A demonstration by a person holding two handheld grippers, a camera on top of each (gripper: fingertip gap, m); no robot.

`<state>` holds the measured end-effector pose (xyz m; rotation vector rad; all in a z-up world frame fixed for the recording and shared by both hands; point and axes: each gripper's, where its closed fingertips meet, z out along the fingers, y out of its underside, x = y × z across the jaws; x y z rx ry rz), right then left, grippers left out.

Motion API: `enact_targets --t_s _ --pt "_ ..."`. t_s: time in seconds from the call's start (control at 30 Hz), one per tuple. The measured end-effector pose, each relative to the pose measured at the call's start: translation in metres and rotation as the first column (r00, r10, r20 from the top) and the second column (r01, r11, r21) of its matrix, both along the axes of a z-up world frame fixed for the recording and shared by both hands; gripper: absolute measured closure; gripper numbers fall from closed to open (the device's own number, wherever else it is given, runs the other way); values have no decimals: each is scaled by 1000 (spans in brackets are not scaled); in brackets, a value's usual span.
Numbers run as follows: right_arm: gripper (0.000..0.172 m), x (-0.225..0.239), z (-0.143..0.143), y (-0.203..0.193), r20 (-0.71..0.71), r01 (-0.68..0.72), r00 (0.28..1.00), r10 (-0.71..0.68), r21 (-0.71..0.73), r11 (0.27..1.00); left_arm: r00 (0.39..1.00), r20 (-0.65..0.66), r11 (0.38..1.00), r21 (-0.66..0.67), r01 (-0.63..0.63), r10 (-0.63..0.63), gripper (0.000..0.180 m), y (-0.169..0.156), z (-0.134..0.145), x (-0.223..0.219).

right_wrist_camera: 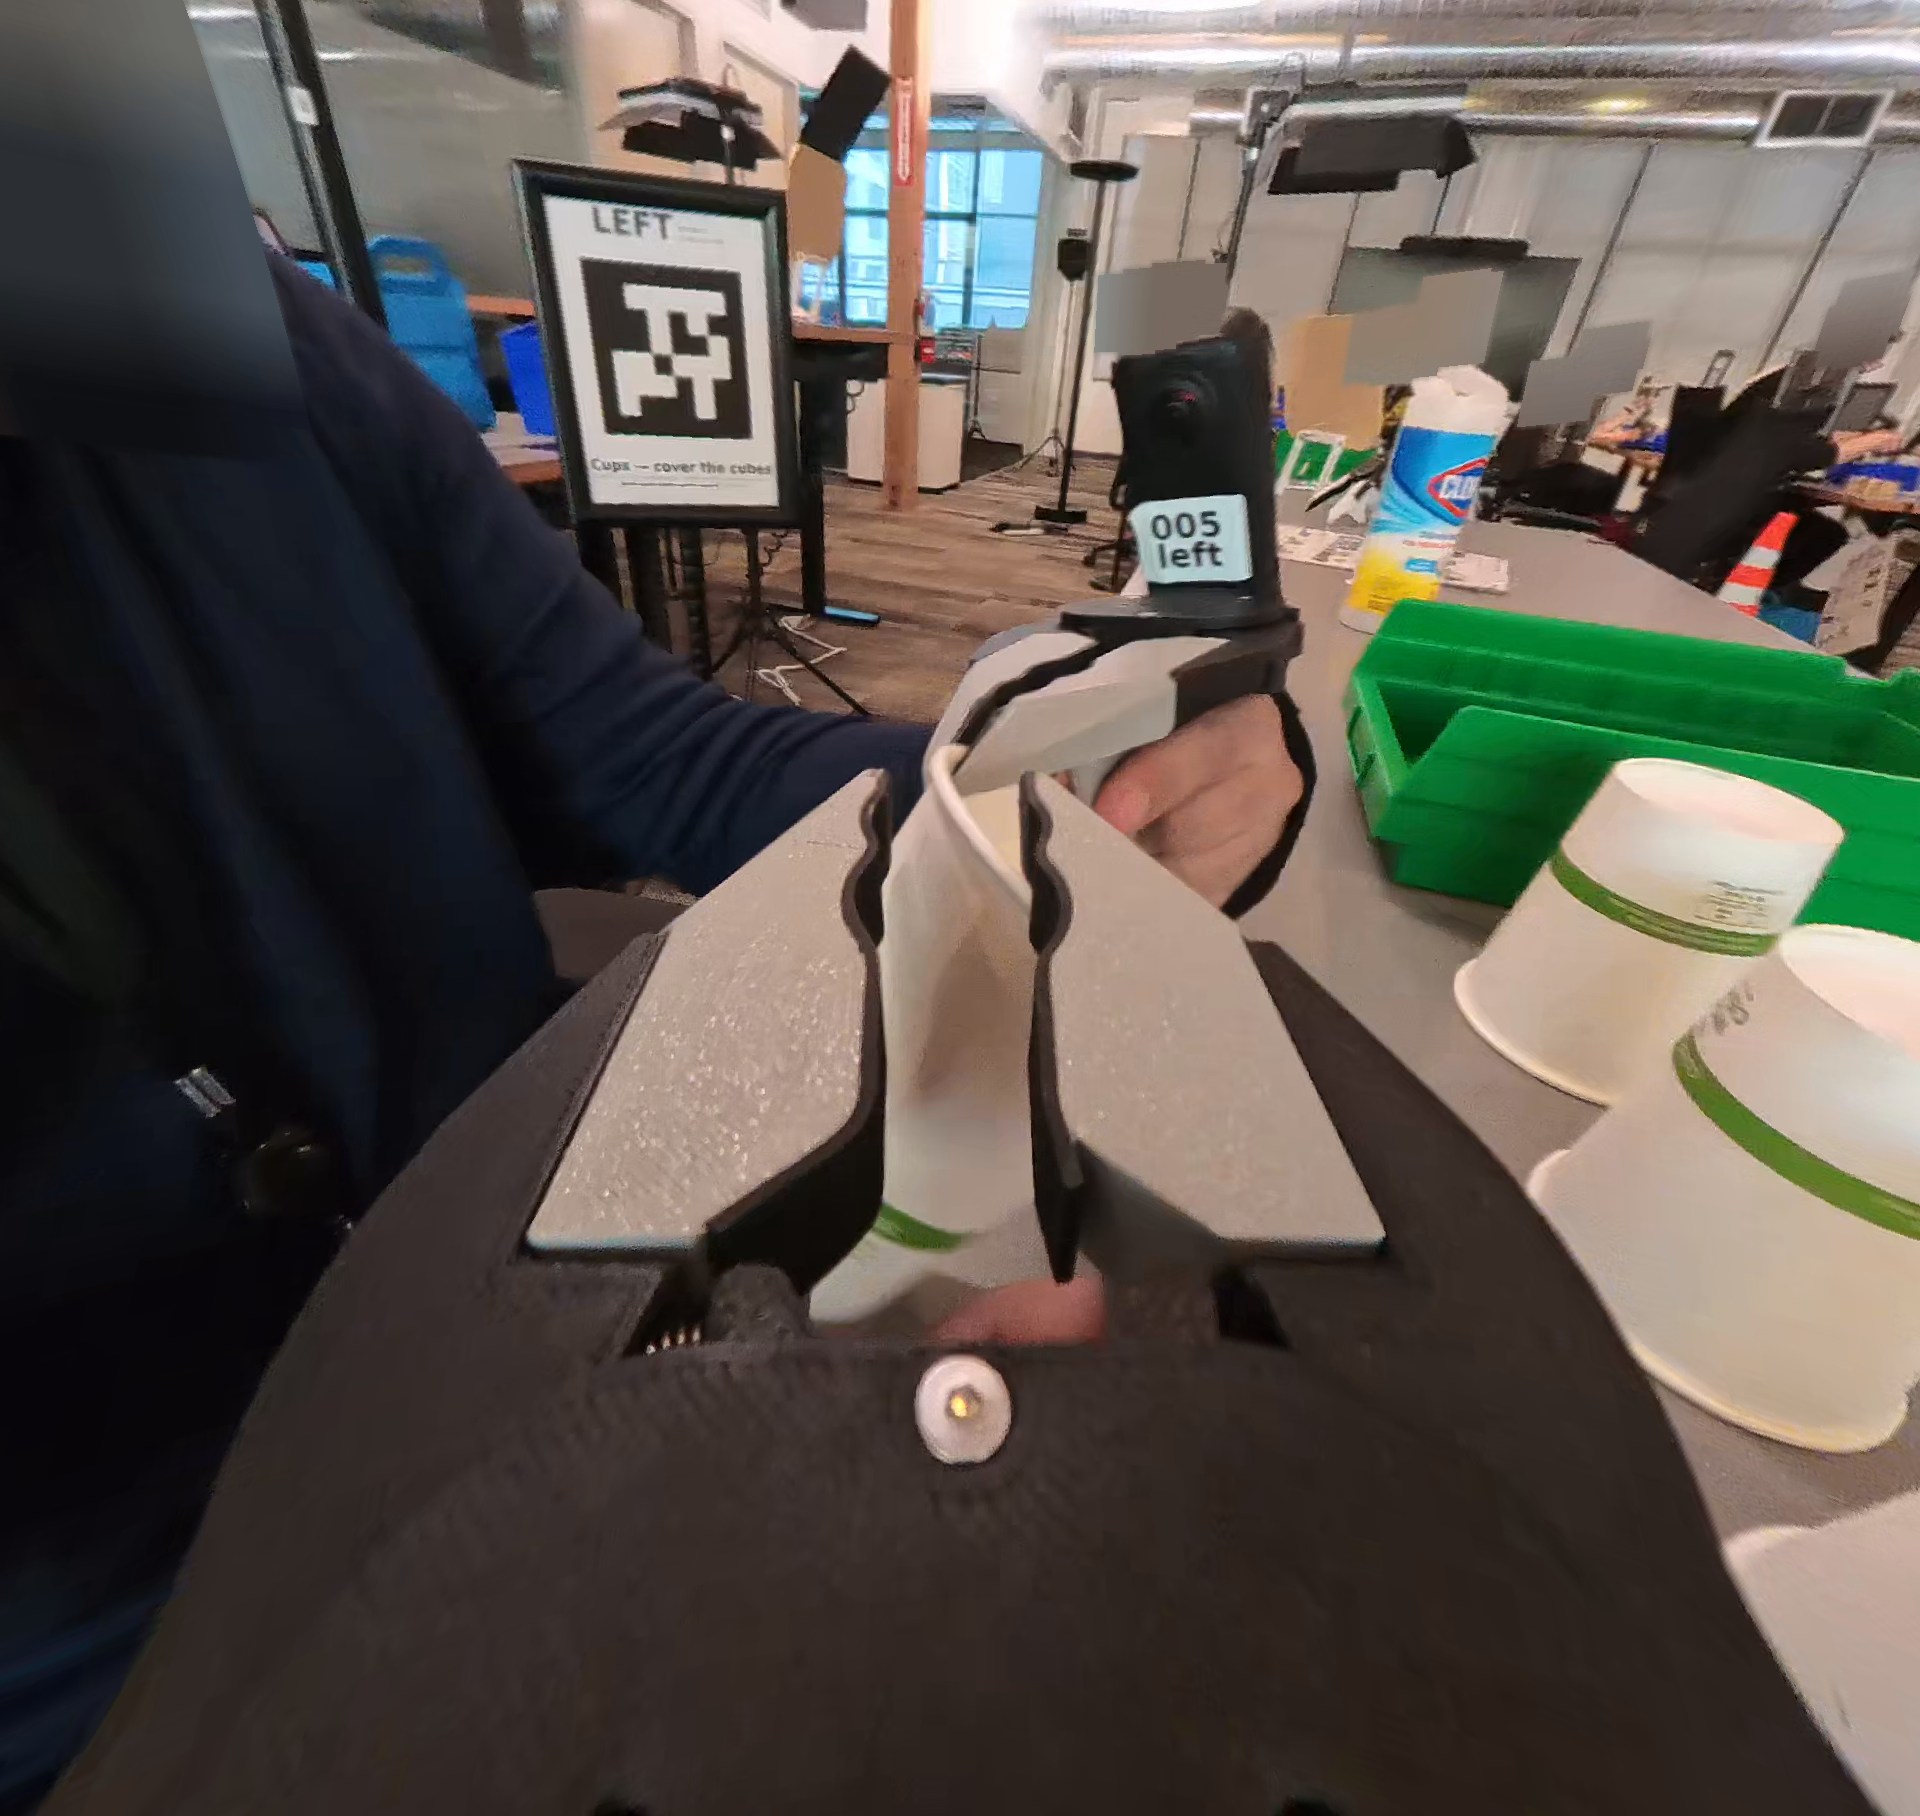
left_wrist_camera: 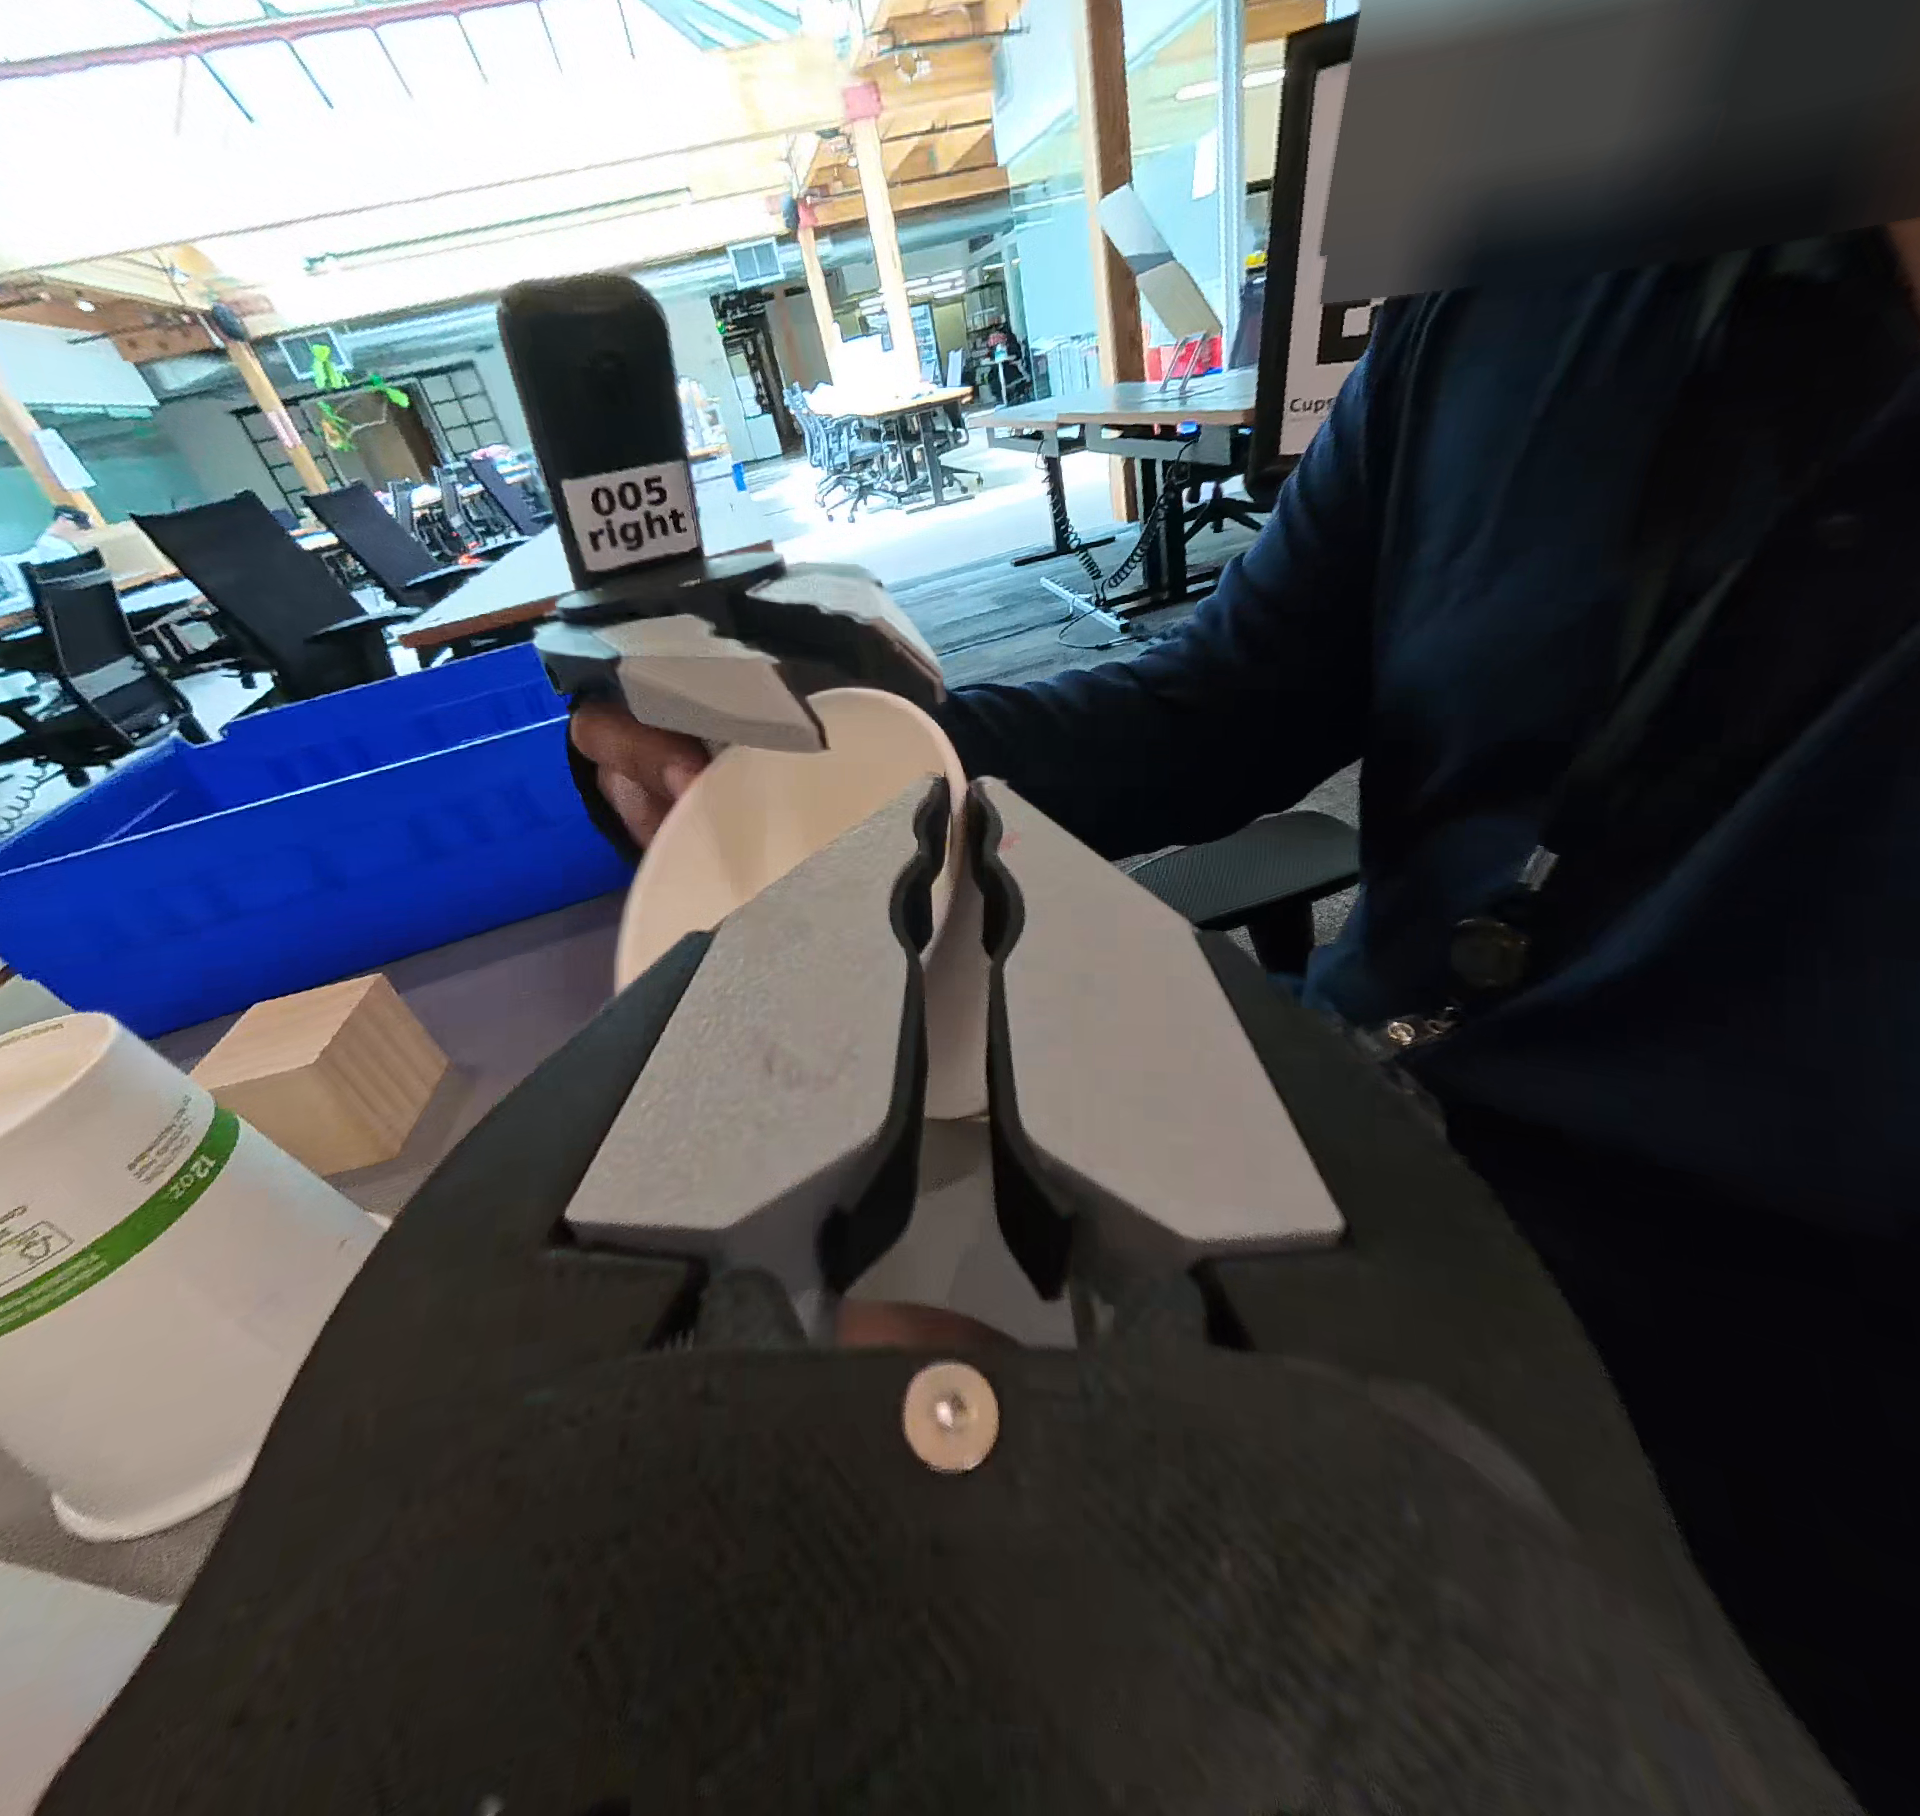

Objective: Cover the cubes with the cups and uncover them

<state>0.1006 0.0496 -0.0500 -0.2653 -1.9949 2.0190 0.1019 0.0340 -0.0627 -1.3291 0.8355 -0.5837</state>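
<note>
A white paper cup with a green band (left_wrist_camera: 748, 852) is held in the air between both grippers. My left gripper (left_wrist_camera: 961, 800) is shut on the cup's wall at the rim. It also shows in the right wrist view (right_wrist_camera: 951, 758), pinching the rim's far side. My right gripper (right_wrist_camera: 956, 800) stands open astride the same cup (right_wrist_camera: 945, 987): one finger is outside the wall, the other inside, with a gap at the inner pad. The right gripper also shows in the left wrist view (left_wrist_camera: 878, 712). A wooden cube (left_wrist_camera: 322, 1080) sits uncovered on the grey table (right_wrist_camera: 1351, 935).
An upside-down cup (left_wrist_camera: 114, 1267) stands by the cube, in front of a blue bin (left_wrist_camera: 291, 831). Two more upside-down cups (right_wrist_camera: 1652, 914) (right_wrist_camera: 1766, 1195) stand near a green bin (right_wrist_camera: 1621, 727). A wipes canister (right_wrist_camera: 1434, 499) is farther back. The person's dark blue torso (right_wrist_camera: 260, 831) is close.
</note>
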Motion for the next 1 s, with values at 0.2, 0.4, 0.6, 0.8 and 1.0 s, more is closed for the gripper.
enact_targets --t_s 0.2,0.4,0.6,0.8,1.0 --pt "169 7 -17 -9 -4 -58 998 59 113 992 996 77 997 59 -58 53 173 3 16 -12" --pt "172 -25 -8 13 -164 217 967 -193 146 965 920 232 931 108 -349 317 164 26 38 -58" --pt "172 -40 0 42 -275 433 883 -379 171 885 826 333 870 32 -492 455 165 35 44 -96" --pt "172 -30 -35 54 -177 364 931 -319 406 838 810 280 845 -13 -534 516 163 50 30 -99" --pt "171 -31 -40 43 -61 224 971 -233 582 782 819 248 849 -25 -528 517 164 54 25 -94"
